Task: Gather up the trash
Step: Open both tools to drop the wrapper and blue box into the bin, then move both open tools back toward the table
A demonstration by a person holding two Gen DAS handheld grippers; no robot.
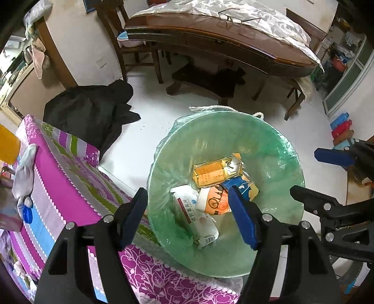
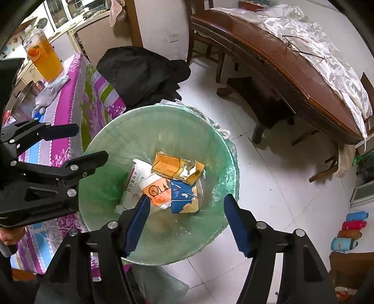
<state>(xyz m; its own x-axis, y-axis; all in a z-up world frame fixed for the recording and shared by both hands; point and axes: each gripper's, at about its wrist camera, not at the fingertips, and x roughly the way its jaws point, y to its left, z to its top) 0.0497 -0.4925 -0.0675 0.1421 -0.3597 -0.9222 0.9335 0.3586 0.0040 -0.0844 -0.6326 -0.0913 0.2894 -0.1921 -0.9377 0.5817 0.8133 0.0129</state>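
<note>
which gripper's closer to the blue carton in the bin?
Right, by a little. The right gripper hangs open just over the blue carton. The left gripper is open over the bin's other side, above the white packet.

Lived-in home, dining or living area. White tiled floor (image 2: 268,163). Large dark wooden dining table (image 1: 233,42) with crumpled white cloth (image 1: 268,16) and pair of glasses (image 1: 233,16) on top; wooden chair (image 1: 131,46) beside it. Smaller table under purple floral cloth (image 2: 77,98) holding jar of orange liquid (image 2: 44,58). Bin with green liner (image 2: 105,187) holding household packaging. Black garment (image 1: 93,112) heaped nearby.
</note>
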